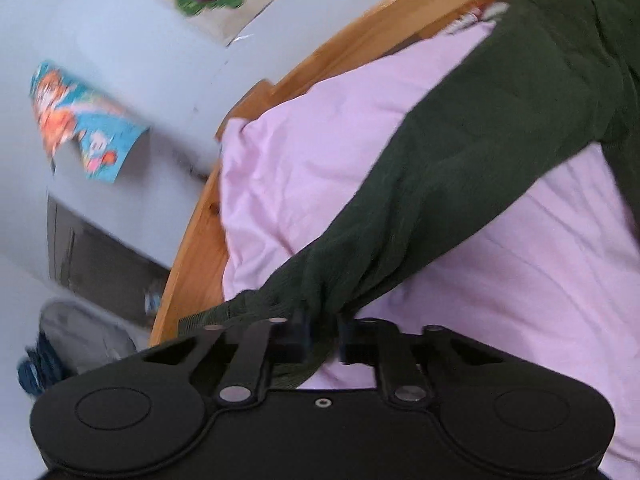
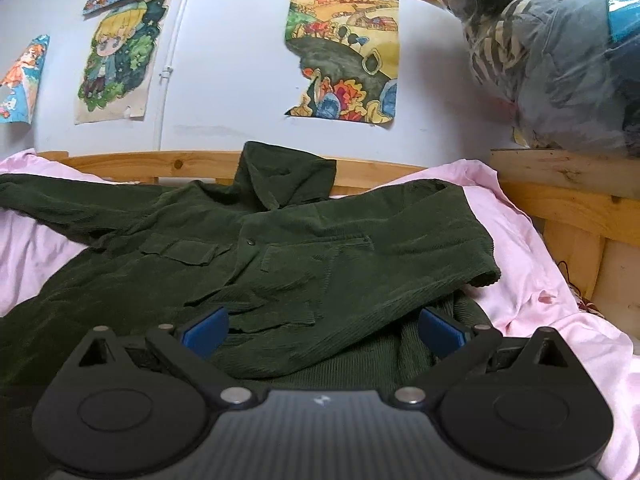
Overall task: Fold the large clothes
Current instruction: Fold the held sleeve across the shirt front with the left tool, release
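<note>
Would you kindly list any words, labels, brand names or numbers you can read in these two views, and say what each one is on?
No readable text in either view.
Cartoon posters on the wall: pictures only, no legible lettering.
Green corduroy jacket: no visible label or brand.
Clear bag of clothes: nothing readable.
Right gripper: a small pale mark on its body, too small to read.
Left gripper: no markings.
</note>
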`<move>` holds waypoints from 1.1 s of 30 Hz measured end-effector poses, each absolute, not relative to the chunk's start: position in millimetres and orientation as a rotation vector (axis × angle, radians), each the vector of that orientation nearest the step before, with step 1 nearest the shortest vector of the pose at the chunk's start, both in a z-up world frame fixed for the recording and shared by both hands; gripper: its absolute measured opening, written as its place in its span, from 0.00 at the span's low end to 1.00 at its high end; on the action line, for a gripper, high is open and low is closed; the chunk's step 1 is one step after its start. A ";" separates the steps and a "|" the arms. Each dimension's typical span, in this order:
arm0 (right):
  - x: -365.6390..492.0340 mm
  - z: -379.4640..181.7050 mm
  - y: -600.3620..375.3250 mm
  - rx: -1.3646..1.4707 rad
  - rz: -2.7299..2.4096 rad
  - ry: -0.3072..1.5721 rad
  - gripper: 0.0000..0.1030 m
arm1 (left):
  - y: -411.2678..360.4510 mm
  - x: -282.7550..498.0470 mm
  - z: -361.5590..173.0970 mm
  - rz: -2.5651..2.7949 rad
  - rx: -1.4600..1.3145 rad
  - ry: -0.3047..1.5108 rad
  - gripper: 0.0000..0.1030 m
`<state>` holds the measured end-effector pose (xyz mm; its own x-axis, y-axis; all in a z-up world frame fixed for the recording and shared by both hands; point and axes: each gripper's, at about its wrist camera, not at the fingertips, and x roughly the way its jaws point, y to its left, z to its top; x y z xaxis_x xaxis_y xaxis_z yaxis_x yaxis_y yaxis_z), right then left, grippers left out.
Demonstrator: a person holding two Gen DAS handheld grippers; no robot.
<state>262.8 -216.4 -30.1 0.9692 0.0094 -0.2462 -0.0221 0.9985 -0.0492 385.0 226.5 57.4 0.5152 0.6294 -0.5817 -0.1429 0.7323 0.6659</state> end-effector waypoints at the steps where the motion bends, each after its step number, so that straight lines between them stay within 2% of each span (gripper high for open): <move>1: 260.6 -29.8 -216.5 -0.052 0.018 0.244 1.00 | 222.3 379.8 67.0 0.494 0.567 0.926 0.08; 5: 252.3 -25.3 -218.9 -0.044 0.031 0.229 1.00 | 189.5 360.5 104.4 0.456 0.440 0.943 0.06; 11: 233.2 -8.1 -224.7 0.009 0.053 0.215 1.00 | 92.8 334.9 152.2 0.205 0.190 0.979 0.04; 17: 226.6 2.9 -248.9 0.162 0.222 0.311 1.00 | -23.3 356.1 155.4 -0.060 0.154 1.032 0.04; 22: 240.1 -1.7 -265.9 0.279 0.461 0.409 1.00 | -90.6 398.5 131.9 -0.200 0.125 1.002 0.06; 25: 248.9 -10.5 -265.0 0.273 0.464 0.426 1.00 | -108.9 415.1 114.2 -0.284 0.102 0.979 0.26; 27: 256.4 -18.1 -261.9 0.255 0.447 0.441 1.00 | -112.5 416.1 108.1 -0.311 0.126 0.954 0.58; 33: 274.5 -35.4 -258.5 0.317 0.381 0.486 1.00 | -62.1 404.0 109.5 -0.310 0.112 0.858 0.82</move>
